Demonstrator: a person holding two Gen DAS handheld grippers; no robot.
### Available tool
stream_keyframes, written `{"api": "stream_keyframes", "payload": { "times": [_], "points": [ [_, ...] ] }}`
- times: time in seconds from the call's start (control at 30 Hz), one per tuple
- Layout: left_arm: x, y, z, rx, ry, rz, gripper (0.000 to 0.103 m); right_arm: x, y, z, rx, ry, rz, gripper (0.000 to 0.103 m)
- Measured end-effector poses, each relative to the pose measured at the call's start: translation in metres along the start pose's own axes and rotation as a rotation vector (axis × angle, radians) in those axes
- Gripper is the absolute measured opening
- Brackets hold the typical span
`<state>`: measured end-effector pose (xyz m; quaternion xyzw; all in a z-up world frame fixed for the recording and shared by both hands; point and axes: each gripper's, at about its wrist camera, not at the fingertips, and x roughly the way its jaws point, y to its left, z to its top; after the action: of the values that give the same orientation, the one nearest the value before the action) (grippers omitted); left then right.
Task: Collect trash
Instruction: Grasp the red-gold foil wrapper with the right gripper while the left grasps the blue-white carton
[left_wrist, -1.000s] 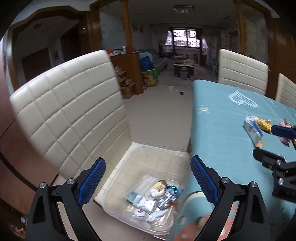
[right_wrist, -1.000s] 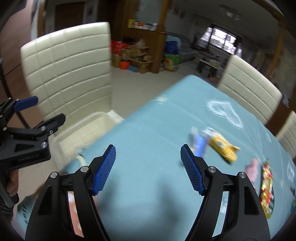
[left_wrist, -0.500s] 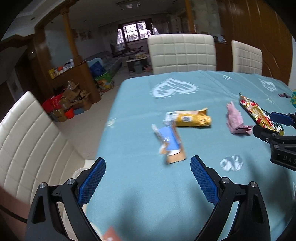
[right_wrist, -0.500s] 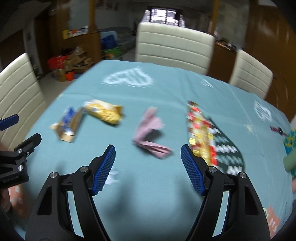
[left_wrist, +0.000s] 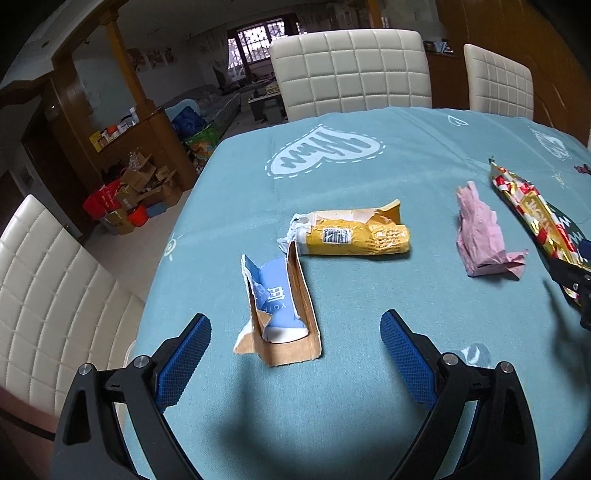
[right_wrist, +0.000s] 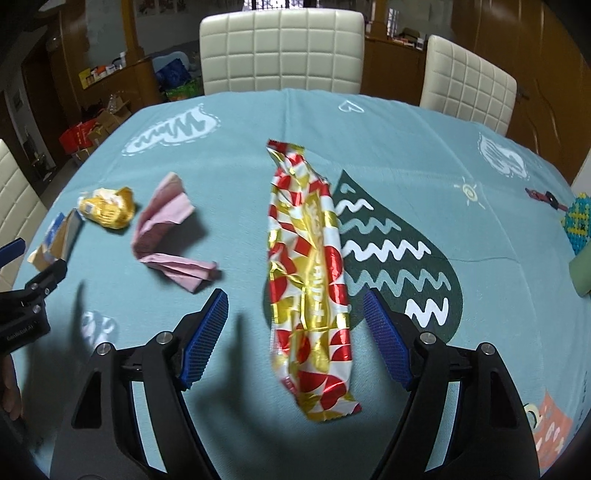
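Trash all on the tabletop (left_wrist: 424, 155), none picked yet by our judgement; we hold left claw (left_wrist: 295, 354) wide over torn blue box (left_wrist: 275, 306), right claw (right_wrist: 295, 332) wide over red-gold wrapper (right_wrist: 312, 266); farther off yellow packet (left_wrist: 354, 236), pink paper (right_wrist: 166, 225); no container in view.

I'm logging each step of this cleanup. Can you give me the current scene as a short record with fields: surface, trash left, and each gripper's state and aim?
surface: table under a teal cloth
trash left: blue carton, yellow wrapper, pink paper, red-gold wrapper
left gripper: open, empty, blue carton lies between and just ahead of its fingers
right gripper: open, empty, red-gold wrapper runs lengthwise between its fingers
contact: cannot tell from these views whether either touches the trash
seating: white chairs at the far side
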<state>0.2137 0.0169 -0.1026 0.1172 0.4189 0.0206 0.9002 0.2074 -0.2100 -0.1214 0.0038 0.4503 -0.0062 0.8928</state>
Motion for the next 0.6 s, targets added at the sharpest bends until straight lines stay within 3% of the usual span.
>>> {"api": "stream_keyframes", "payload": {
  "times": [0.17,0.3,0.43,0.6],
  "points": [
    [0.016,0.004,-0.001,-0.03,0.04,-0.007,0.091,0.012,-0.009,0.0,0.043,0.023,0.021,0.047],
    [0.02,0.006,-0.003,-0.038,0.04,-0.022,0.089,0.012,-0.009,0.0,0.057,0.014,0.024,0.036],
    [0.013,0.003,-0.003,-0.019,0.043,-0.059,0.039,0.005,-0.003,0.0,0.055,-0.011,0.02,0.026],
    [0.0,0.006,-0.006,-0.011,0.023,-0.085,0.034,-0.011,0.015,0.0,0.006,-0.039,0.027,0.025]
  ]
}}
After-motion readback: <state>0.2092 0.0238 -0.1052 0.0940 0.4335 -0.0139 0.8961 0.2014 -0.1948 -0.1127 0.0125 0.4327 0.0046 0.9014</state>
